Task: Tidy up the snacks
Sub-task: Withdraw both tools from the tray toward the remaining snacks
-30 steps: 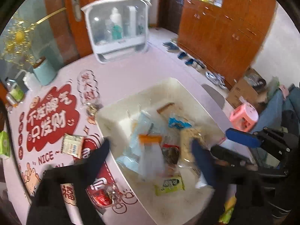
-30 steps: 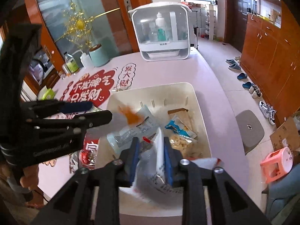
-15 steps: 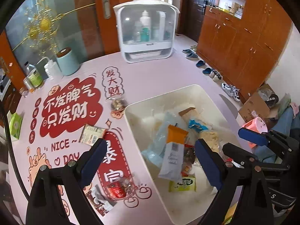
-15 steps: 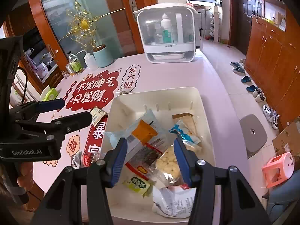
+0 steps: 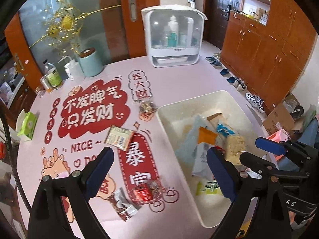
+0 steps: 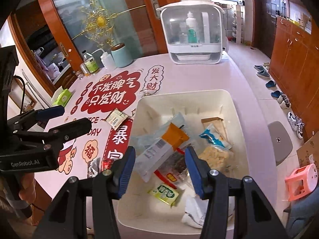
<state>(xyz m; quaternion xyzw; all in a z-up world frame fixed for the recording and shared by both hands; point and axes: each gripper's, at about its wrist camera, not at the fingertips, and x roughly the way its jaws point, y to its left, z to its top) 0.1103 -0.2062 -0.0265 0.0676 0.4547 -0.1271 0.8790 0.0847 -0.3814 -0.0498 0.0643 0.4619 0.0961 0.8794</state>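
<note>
Both tongs are released and empty: right tongs (image 6: 159,167) hang over the white bin (image 6: 237,107), where most snacks already lie. Left tongs (image 5: 159,171) hover above the worktop (image 5: 179,75); next, probably, close on the red packet (image 5: 142,194) nearby.

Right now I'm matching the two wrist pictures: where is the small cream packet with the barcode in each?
Left wrist view: the cream barcode packet lies on the table mat, centre-left, left of the white bin.
Right wrist view: the same packet sits left of centre, just off the bin's left rim.
Shared landmark: the red cloud sign printed above it.
</note>
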